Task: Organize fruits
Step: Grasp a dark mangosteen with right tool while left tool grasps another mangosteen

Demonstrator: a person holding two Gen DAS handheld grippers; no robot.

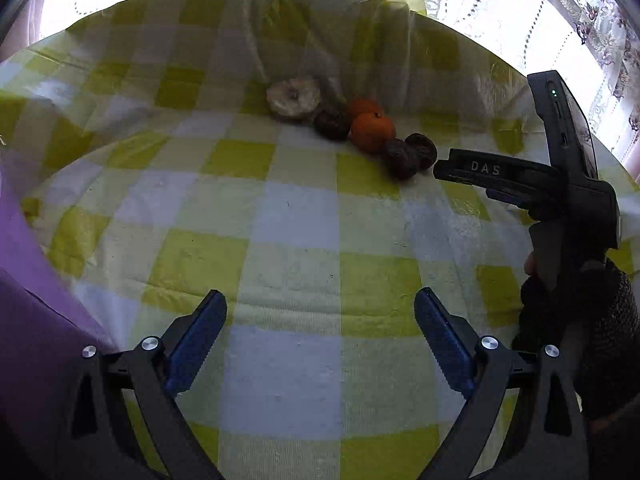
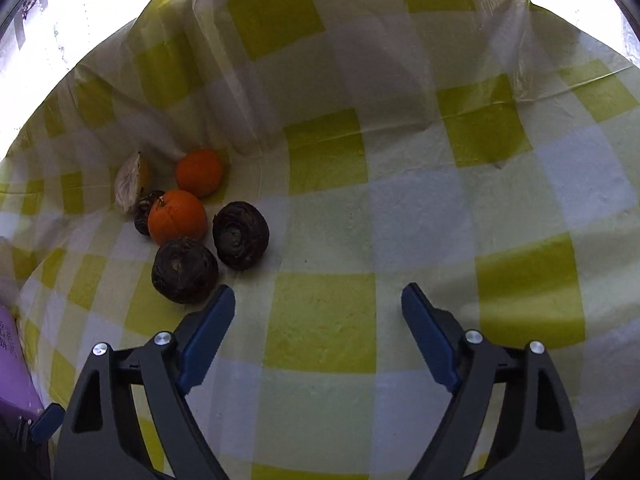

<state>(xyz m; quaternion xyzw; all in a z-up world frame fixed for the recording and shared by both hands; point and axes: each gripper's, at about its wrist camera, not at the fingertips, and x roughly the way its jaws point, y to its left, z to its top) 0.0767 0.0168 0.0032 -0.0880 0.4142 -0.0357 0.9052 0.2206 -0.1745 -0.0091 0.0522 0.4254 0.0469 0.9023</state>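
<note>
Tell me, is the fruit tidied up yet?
Not yet. Nothing looks sorted: two oranges, the dark wrinkled fruits and a pale dried one sit bunched together on the checked cloth. Both the left gripper and right gripper are open and empty; the right one is nearest the pile. All the sorting is left.

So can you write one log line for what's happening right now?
left gripper: open, empty | right gripper: open, empty, nearest dark fruit | oranges: untouched

On the checked cloth (image 2: 320,312) lie two oranges (image 2: 177,216), three dark wrinkled fruits (image 2: 185,276) clustered at about ten o'clock in the right wrist view, and one pale dried fruit (image 2: 130,182).
</note>
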